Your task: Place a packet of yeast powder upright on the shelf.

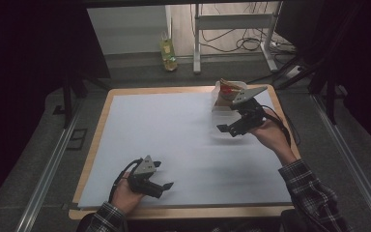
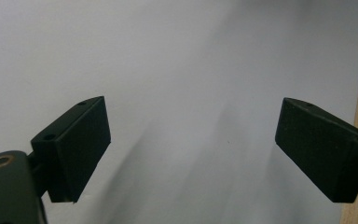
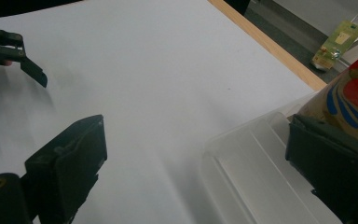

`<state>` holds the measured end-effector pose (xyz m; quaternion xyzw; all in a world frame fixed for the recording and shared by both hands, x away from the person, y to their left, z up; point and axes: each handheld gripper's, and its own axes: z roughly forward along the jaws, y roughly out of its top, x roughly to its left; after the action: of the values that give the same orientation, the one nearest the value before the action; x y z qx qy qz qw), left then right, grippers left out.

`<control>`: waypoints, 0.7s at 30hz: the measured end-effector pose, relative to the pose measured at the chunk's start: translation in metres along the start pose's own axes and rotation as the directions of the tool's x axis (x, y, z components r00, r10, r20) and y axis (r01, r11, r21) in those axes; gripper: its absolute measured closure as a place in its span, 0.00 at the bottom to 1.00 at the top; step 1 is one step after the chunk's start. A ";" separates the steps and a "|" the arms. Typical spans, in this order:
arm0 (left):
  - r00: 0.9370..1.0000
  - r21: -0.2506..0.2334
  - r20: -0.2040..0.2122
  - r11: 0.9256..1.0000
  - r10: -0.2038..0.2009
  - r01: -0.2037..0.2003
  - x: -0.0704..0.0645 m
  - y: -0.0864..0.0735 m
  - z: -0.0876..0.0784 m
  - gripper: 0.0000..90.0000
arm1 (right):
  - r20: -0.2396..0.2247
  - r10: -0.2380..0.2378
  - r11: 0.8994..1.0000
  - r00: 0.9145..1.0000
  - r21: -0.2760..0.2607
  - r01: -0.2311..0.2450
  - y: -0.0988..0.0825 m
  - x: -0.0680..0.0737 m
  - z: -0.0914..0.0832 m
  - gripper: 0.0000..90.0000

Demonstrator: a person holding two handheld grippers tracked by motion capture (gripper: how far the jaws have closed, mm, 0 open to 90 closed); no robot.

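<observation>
High view: right gripper (image 1: 235, 126) at the clear plastic container (image 1: 221, 108), far right of the tabletop (image 1: 174, 130).
Its jaws are spread, one beside a packet (image 3: 354, 105); left gripper (image 1: 162, 180), also spread, hovers near-left.

I count two grippers in my hands, my left gripper (image 1: 166, 175) and my right gripper (image 1: 227, 129). One clear plastic container (image 1: 221, 112) sits on one white sheet (image 1: 174, 135) covering one table (image 1: 101, 116). One snack bag (image 1: 229, 88) sits in it, and one bottle (image 1: 168, 52) stands on the floor.
</observation>
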<state>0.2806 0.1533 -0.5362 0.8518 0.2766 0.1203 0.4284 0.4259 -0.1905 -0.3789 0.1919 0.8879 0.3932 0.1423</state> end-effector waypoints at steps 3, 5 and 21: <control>1.000 0.000 -0.002 1.000 -0.001 0.001 0.000 0.000 0.000 0.11 | -0.004 -0.005 1.000 1.000 -0.006 0.005 -0.002 0.003 -0.002 0.06; 1.000 -0.001 -0.003 1.000 -0.002 0.002 0.000 0.000 0.000 0.11 | -0.002 -0.009 1.000 1.000 -0.004 0.009 -0.003 0.005 -0.004 0.06; 0.999 -0.030 -0.026 0.999 -0.019 0.019 0.003 0.000 -0.004 0.10 | -0.007 -0.003 1.000 1.000 -0.013 0.002 -0.014 0.019 -0.014 0.05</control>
<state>0.2814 0.1579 -0.5341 0.8410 0.2886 0.1317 0.4382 0.4003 -0.1992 -0.3820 0.1886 0.8860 0.3994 0.1410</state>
